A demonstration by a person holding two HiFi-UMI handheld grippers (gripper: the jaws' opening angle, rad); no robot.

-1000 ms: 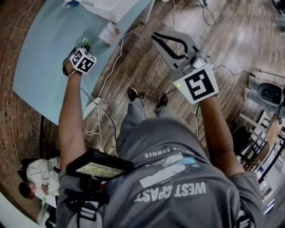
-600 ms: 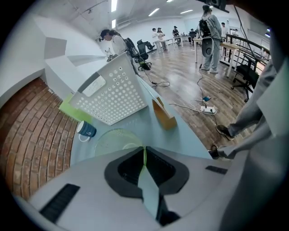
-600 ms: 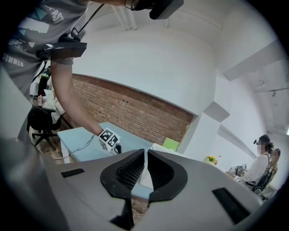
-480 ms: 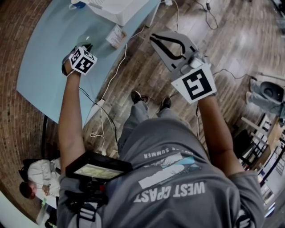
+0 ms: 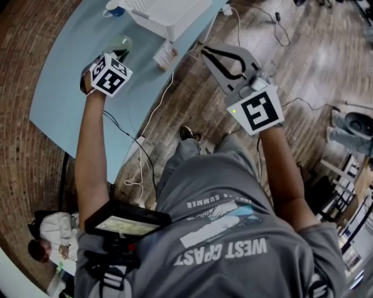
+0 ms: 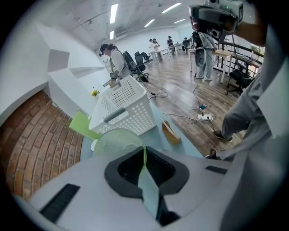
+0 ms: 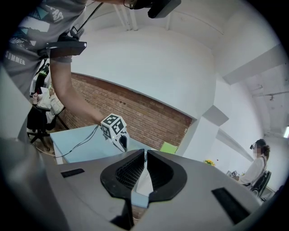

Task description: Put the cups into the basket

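A translucent green cup [image 5: 120, 45] hangs over the light blue table [image 5: 64, 99], and my left gripper [image 5: 115, 59] is shut on its thin wall. In the left gripper view the cup [image 6: 115, 142] fills the space before the left gripper [image 6: 144, 152], whose pads pinch the rim edge-on. The white perforated basket [image 5: 169, 11] stands at the table's far end, just beyond the cup; in the left gripper view the basket [image 6: 124, 110] is straight ahead. My right gripper [image 5: 205, 51] is shut and empty above the wooden floor, right of the table. In its own view the right gripper [image 7: 145, 155] points toward the left one.
A small cardboard box [image 5: 166, 55] lies at the table's edge near the basket. A blue item [image 5: 113, 10] sits left of the basket, and a green pad [image 6: 86, 126] beside it. Cables and a power strip [image 6: 202, 118] lie on the floor. People stand far off.
The left gripper with the green cup now sits nearer the basket, and more of the basket and cup shows. The right gripper has barely moved.
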